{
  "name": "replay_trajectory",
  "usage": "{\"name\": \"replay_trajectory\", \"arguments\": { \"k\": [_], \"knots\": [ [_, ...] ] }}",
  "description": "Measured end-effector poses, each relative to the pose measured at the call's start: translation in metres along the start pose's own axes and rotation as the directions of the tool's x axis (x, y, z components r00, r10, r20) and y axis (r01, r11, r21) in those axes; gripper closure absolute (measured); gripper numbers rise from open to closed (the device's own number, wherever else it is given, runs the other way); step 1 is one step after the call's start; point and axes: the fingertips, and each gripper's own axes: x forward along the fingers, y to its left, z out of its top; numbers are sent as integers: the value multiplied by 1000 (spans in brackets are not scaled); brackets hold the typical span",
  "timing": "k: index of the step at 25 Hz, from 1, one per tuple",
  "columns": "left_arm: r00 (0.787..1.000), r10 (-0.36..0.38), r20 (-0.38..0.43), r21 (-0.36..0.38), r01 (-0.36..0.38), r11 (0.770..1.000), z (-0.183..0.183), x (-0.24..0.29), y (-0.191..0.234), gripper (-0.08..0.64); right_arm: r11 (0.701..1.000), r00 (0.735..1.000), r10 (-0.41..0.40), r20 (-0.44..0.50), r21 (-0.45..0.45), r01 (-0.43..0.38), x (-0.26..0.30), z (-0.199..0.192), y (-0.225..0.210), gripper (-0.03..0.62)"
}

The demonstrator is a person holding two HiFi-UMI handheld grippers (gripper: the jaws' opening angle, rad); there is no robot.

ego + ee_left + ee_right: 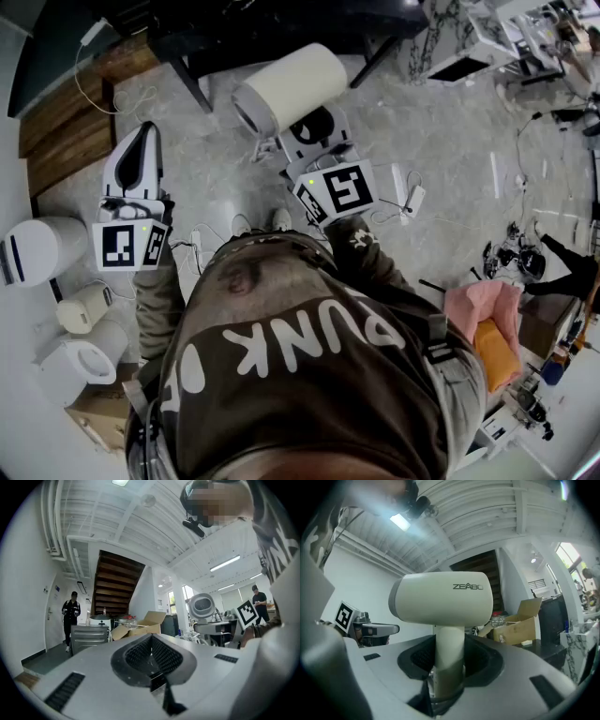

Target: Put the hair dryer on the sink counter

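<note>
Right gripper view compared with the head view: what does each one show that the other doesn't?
Only the right gripper view shows the hair dryer handle clamped between the jaws of the right gripper, the lettering on its barrel, the ceiling and a cardboard box. Only the head view shows the floor, the person's printed shirt and white appliances at the left. Both show the hair dryer and the left gripper.

Cardboard box (143,623) near wooden staircase (115,583)

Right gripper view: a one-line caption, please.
Right gripper shut on the handle of a cream hair dryer, barrel above the jaws; cardboard box behind.
</note>
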Motion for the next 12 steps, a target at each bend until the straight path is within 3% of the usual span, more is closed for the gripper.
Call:
{"name": "replay_trajectory", "arguments": {
  "k": [12],
  "knots": [
    [1000, 4, -1, 10, -4, 1000, 3, 8, -11, 566, 1000, 1000, 10, 19, 21, -11, -5, 2, -11, 436]
  ]
}}
